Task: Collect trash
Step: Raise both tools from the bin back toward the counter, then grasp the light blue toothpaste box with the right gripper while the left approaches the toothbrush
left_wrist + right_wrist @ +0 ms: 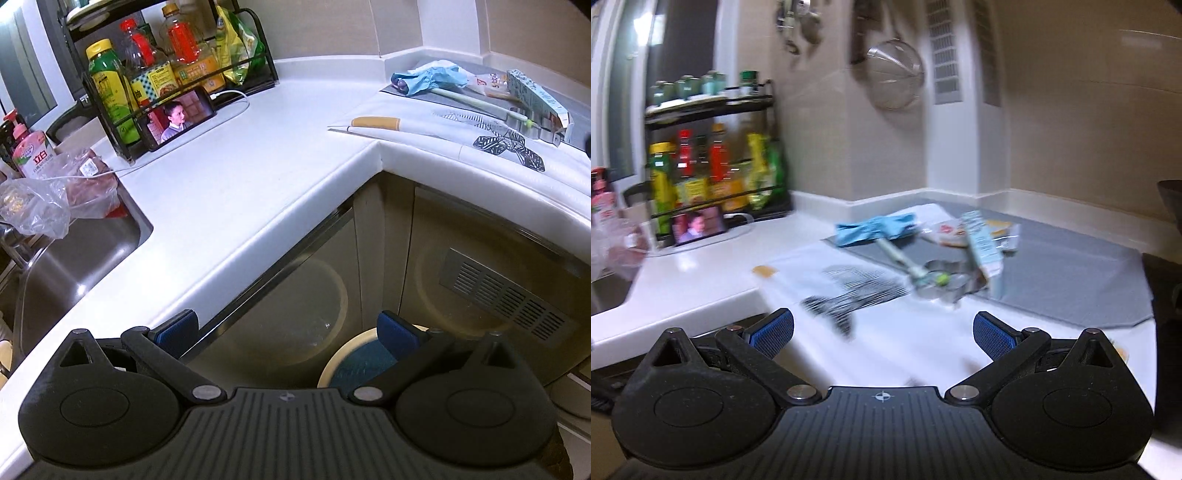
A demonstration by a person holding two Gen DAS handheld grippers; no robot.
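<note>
— Starting with containers: what holds what?
— A round bin [354, 360] sits on the floor below the counter [229, 177], dark blue inside; what lies in it I can't tell. The sink [85, 258] at far left has a clear plastic bag [40, 206] draped over its rim, with a pinkish packet just behind. The black rack [177, 74] on the counter is packed with bottles and yellow-green pouches, and a phone [177, 114] leans against its front, screen lit.

— And the grippers?
— The left gripper [288, 332] hangs out past the counter edge, above the bin, jaws spread wide and empty. The right gripper [882, 328] points over the white mat [886, 332] toward the corner, also wide apart, nothing between its fingers.

— Where's the trash?
— Clustered at the corner on a grey mat [1071, 273]: a crumpled blue glove [428, 75], a patterned carton [535, 94] lying on its side, a torn wrapper [487, 85] and a pale stick [476, 103] running out from under the glove. The right view is blurred there — a crumpled foil-like piece [945, 284] seems to lie by the carton.

— Anything in the way?
— A knife with a tan handle [376, 122] lies on the white mat near the counter edge, well apart from both grippers.
</note>
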